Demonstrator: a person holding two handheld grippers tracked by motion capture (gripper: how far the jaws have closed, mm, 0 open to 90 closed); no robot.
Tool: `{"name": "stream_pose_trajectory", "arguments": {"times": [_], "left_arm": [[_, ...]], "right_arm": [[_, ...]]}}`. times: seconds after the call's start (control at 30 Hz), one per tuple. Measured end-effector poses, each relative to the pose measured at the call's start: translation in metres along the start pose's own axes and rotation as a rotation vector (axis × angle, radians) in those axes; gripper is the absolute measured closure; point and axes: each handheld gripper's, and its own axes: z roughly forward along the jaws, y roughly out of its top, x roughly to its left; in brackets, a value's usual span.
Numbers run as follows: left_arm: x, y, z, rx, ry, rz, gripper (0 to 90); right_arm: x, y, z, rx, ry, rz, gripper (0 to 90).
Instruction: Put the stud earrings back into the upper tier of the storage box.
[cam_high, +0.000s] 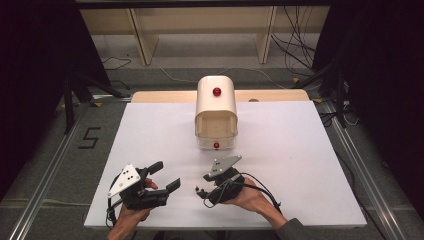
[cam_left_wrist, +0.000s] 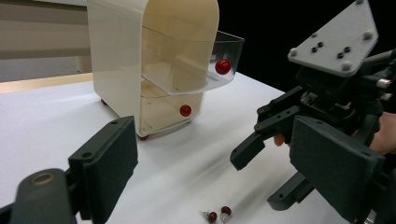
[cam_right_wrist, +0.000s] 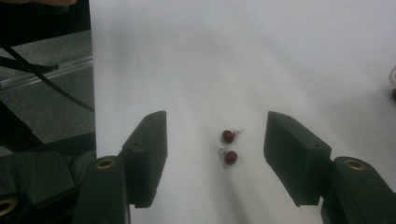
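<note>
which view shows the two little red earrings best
The right gripper view: the two red earrings lie sharp on the white table, framed between the right gripper and its open jaws. The left gripper view catches them small at its bottom edge. In the high view they are a tiny speck beside that gripper.

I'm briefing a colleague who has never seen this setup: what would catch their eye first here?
First, the cream, round-topped little cabinet with clear drawers and red knobs, standing mid-table at the far side of the white table, its upper drawer pulled out. Next, two tiny dark-red stud earrings lying on the near part of the table, between the open jaws of the right gripper. The left gripper waits beside it, open.
</note>
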Motion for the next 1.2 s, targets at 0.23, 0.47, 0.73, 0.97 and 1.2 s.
{"name": "stream_pose_trajectory", "arguments": {"times": [0.23, 0.47, 0.73, 0.97, 1.2], "left_arm": [[0.000, 0.000, 0.000, 0.000, 0.000, -0.002, 14.9], [0.001, 0.001, -0.001, -0.002, -0.002, -0.003, 14.9], [0.001, 0.001, -0.001, -0.005, -0.002, -0.009, 14.9], [0.002, 0.001, -0.001, -0.008, -0.003, -0.013, 15.0], [0.002, 0.001, -0.002, -0.007, -0.003, -0.015, 15.0]], "right_arm": [[-0.003, 0.001, 0.015, 0.073, -0.024, -0.002, 46.8], [-0.006, -0.002, 0.029, 0.139, -0.031, -0.011, 53.9], [-0.006, -0.003, 0.041, 0.168, -0.044, -0.048, 67.5], [-0.005, -0.005, 0.043, 0.186, -0.035, -0.073, 78.4], [-0.009, -0.004, 0.034, 0.176, -0.010, -0.039, 79.5]]}}
